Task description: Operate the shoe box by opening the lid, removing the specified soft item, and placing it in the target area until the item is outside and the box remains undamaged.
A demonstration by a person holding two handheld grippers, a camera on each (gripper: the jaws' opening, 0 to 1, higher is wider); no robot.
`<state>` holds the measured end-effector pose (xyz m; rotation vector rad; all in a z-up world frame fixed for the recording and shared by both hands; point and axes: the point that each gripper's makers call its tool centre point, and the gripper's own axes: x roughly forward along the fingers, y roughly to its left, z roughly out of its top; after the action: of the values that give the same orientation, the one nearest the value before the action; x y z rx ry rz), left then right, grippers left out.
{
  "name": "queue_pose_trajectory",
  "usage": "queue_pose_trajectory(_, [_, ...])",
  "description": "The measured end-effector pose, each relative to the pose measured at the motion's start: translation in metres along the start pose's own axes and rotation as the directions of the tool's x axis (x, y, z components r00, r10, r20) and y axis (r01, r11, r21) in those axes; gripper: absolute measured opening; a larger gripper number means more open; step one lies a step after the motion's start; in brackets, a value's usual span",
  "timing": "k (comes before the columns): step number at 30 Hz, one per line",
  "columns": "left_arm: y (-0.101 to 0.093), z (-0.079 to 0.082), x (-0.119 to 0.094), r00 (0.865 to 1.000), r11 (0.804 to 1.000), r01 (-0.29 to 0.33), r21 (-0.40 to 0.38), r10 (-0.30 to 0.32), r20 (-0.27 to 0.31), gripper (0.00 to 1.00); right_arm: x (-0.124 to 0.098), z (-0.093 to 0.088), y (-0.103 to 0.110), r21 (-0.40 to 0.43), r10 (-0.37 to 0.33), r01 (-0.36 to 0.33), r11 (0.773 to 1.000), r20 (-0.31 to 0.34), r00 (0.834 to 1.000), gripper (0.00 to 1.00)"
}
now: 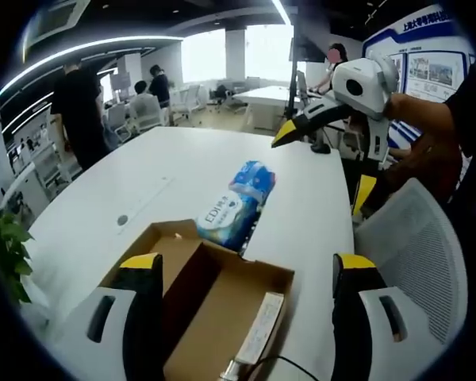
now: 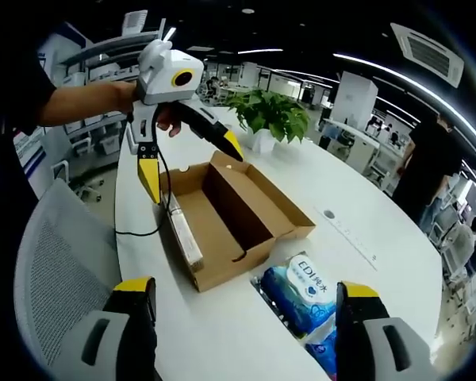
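With both grippers (image 1: 246, 278) (image 2: 246, 305) spread and empty, you could knock the pack (image 2: 305, 298) off the table (image 2: 357, 206) beside the open box (image 2: 222, 214).

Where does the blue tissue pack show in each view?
Left gripper view: the blue tissue pack lies on the white table, centre, just beyond the open shoe box.
Right gripper view: lower right, beside the box.
Shared landmark: the shoe box.
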<state>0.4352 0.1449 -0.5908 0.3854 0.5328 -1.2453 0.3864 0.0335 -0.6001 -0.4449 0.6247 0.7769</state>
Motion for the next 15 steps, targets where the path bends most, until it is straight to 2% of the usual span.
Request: queue_pose_trajectory(15, [0.012, -0.022, -0.028, 0.998, 0.997, -0.064, -0.03, 0.065, 0.022, 0.86, 0.029, 0.03, 0.033, -0.069, 0.089, -0.088, 0.994, 0.007, 0.996, 0.92])
